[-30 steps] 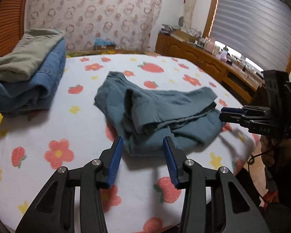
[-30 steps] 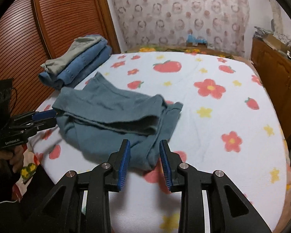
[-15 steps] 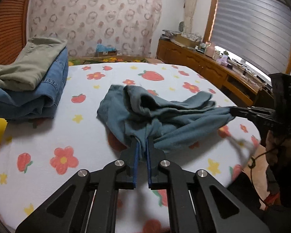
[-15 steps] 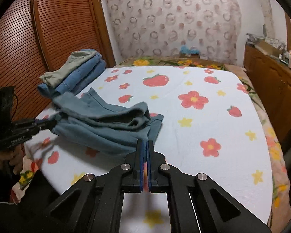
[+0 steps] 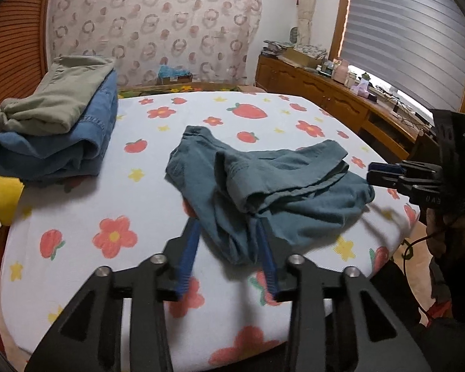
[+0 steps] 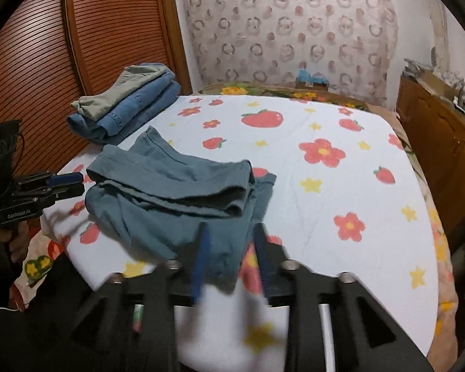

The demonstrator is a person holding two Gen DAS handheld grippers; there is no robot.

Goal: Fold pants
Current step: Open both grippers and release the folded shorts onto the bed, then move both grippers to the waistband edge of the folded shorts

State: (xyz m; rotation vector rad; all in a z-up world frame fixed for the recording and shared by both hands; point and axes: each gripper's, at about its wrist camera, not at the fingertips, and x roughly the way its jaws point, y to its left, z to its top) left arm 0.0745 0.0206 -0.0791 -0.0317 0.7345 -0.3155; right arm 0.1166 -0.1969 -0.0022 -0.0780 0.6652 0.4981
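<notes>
Teal pants (image 5: 263,183) lie bunched near bed's (image 5: 77,214) front edge. Left gripper (image 5: 229,257) & right gripper (image 6: 231,257) just opened, cloth between, unpinched. Only left view shows window blinds (image 5: 409,31).

Teal-blue pants (image 5: 272,186), soft cotton-like fabric, lie crumpled in a loose heap on a bed w/ a white sheet printed w/ red flowers & strawberries. Roughly folded over: one layer bunched on top, hem edges showing, deep creases. A narrower end points toward the far-left of the bed; the wider bulk sits near the front edge. In the right wrist view (image 6: 176,195) the heap lies left of centre.
</notes>
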